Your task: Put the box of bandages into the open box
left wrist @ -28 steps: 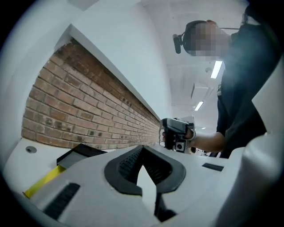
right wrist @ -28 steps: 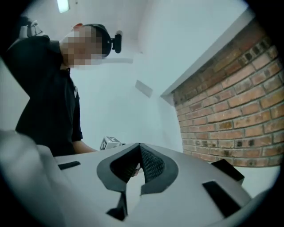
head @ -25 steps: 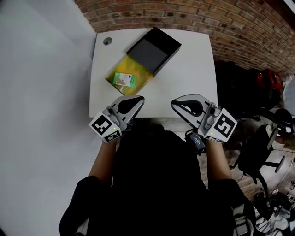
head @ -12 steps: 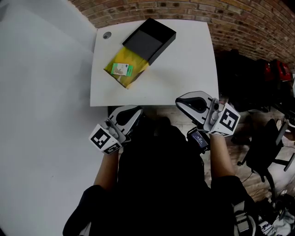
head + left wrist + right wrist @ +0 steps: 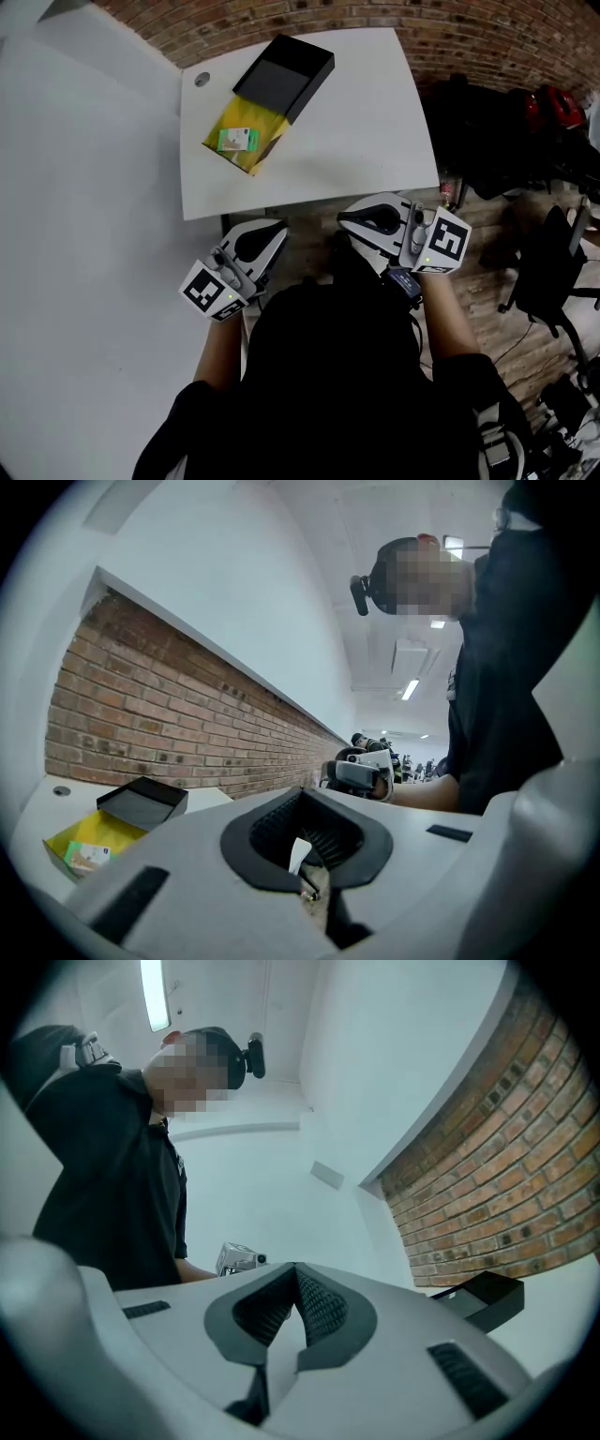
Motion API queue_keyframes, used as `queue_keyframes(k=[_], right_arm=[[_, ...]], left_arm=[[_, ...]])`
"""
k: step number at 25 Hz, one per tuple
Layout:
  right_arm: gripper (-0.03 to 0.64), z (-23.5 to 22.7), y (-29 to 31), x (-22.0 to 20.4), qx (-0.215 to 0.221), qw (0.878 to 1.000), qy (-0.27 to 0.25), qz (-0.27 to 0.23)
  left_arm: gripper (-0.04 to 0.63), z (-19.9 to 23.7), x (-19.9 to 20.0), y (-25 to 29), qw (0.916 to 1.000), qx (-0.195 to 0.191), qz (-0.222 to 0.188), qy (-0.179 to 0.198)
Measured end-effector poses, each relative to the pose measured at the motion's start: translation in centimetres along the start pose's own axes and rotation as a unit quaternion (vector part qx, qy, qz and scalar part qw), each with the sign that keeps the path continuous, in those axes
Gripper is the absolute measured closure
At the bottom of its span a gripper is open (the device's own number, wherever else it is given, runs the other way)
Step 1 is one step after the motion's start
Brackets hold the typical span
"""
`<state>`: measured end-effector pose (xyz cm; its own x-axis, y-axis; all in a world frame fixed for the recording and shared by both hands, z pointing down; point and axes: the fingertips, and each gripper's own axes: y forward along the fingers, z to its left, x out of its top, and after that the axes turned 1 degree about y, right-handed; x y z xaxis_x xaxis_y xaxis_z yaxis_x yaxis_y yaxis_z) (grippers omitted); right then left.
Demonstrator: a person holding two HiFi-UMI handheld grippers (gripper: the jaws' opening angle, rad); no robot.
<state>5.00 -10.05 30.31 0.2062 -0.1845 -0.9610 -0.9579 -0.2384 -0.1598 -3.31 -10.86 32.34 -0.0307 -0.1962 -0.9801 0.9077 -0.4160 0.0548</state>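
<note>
The small green-and-white cardboard box of bandages (image 5: pixel 238 141) lies on the yellow inside of the open box (image 5: pixel 251 161), next to its black half (image 5: pixel 284 75), at the far left of the white surface (image 5: pixel 356 122). The left gripper (image 5: pixel 267 232) and right gripper (image 5: pixel 361 217) hang beyond the surface's near edge, well apart from the boxes. Both have their jaws clenched on nothing.

Open-plan office or lab workspace. Exposed brick wall (image 5: pixel 469 37) along far side, plain white wall (image 5: pixel 84 234) at left. White table (image 5: pixel 366 122) with round cable hole (image 5: pixel 202 80) in corner. Wood-plank floor (image 5: pixel 492 309). Black office chair (image 5: pixel 553 272) on wheeled base at right, bags (image 5: pixel 548 108) heaped by brick. Ceiling strip lights (image 5: pixel 410 688) run down long room; people (image 5: pixel 359 739) far back.
</note>
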Motion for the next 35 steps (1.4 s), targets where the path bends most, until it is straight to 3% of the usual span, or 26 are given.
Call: queue_keyframes(k=[5, 9, 13, 16, 20, 23, 35], right_arm=[[0.612, 5.4, 2.2, -0.5, -0.012, 1.0, -0.009, 0.007], [0.612, 10.6, 4.0, -1.9, -0.02, 1.0, 0.016, -0.012], [0.612, 15.4, 5.2, -5.4, -0.026, 0.998, 0.009, 0.05], [0.612, 18.5, 5.1, -6.8, -0.037, 0.997, 0.008, 0.069], [0.612, 21.5, 4.2, -7.5, -0.054, 0.996, 0.006, 0.078], [0.612, 22.7, 3.5, -7.8, -0.055, 0.995, 0.002, 0.08], [0.613, 27.6, -1.3, -8.5, 0.004, 0.993, -0.013, 0.117]], left_arm=[[0.58, -3.6, -0.1, -4.3, 0.9995, -0.024, -0.021, 0.002], [0.58, -6.1, -1.7, -8.8, 0.9986, -0.033, -0.039, -0.017], [0.58, -8.1, -3.6, -12.7, 0.9971, -0.035, -0.058, -0.036], [0.58, -10.3, -5.4, -14.3, 0.9969, -0.046, -0.049, -0.04], [0.58, -13.3, -7.7, -14.7, 0.997, -0.06, -0.026, -0.041], [0.58, -14.9, -8.2, -14.4, 0.9964, -0.068, -0.03, -0.041], [0.58, -20.6, -8.0, -12.9, 0.9985, -0.039, -0.025, -0.029]])
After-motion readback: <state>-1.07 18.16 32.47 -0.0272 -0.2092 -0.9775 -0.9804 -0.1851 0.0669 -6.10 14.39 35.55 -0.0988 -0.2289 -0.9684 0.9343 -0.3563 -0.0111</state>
